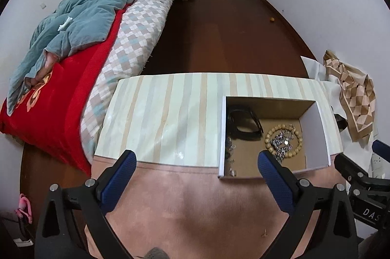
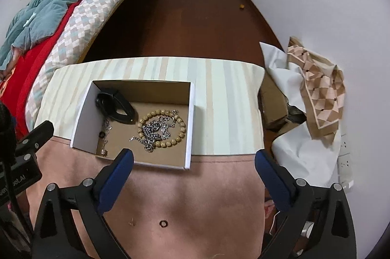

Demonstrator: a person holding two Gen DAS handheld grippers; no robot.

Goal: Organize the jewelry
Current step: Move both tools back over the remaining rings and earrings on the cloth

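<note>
An open cardboard box point(image 2: 190, 117) with white outer walls stands on the table; it also shows in the left wrist view point(image 1: 319, 127). Inside lie a wooden bead bracelet point(image 2: 181, 134) point(image 1: 298, 139), a silver chain point(image 2: 153, 132) point(image 1: 280, 144), a black band point(image 2: 119, 107) point(image 1: 243, 122) and small silver pieces point(image 2: 104, 129) along the left wall. A small dark ring point(image 2: 162, 223) lies on the pink cloth between my right fingers. My left gripper point(image 1: 197, 161) is open and empty, left of the box. My right gripper point(image 2: 195, 161) is open and empty, just in front of the box.
The table carries a pink cloth point(image 2: 195, 198) in front and a striped cloth point(image 1: 165, 112) behind. A bed point(image 1: 73, 64) with red and teal bedding stands at the left. White paper and a patterned scarf point(image 2: 319, 98) lie at the right. Dark wooden floor beyond.
</note>
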